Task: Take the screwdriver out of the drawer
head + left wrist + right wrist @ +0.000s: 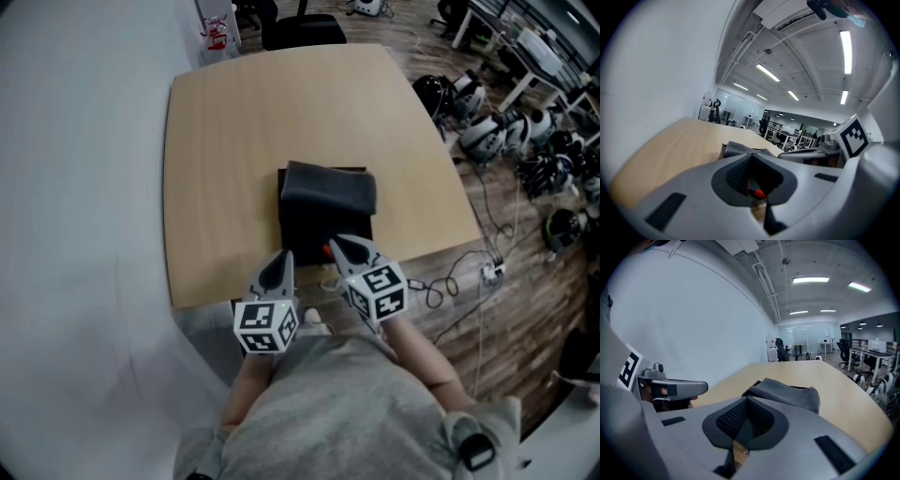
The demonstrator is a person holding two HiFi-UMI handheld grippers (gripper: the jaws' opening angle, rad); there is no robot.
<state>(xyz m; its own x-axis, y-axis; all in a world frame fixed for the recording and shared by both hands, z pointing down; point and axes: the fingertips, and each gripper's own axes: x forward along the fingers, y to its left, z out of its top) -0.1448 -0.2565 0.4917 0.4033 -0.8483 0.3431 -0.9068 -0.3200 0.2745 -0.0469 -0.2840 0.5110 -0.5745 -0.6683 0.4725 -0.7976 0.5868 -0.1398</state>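
A black drawer box (323,220) stands on the wooden table (234,141), with a dark grey cover (328,187) lying over its top. At its near side, by the table's front edge, a small orange-red piece (327,250) shows; it looks like the screwdriver's handle. My left gripper (284,256) is shut and empty, just left of that spot. My right gripper (339,244) is shut and empty too, its tip right beside the orange piece. In the left gripper view the red piece (759,192) shows through the gap behind the closed jaws. The right gripper view shows the grey cover (787,392) straight ahead.
A black chair (302,28) stands at the table's far edge. Several helmets and headsets (497,131) lie on the floor to the right, with cables (469,272) near the table's front right corner. A white wall runs along the left side.
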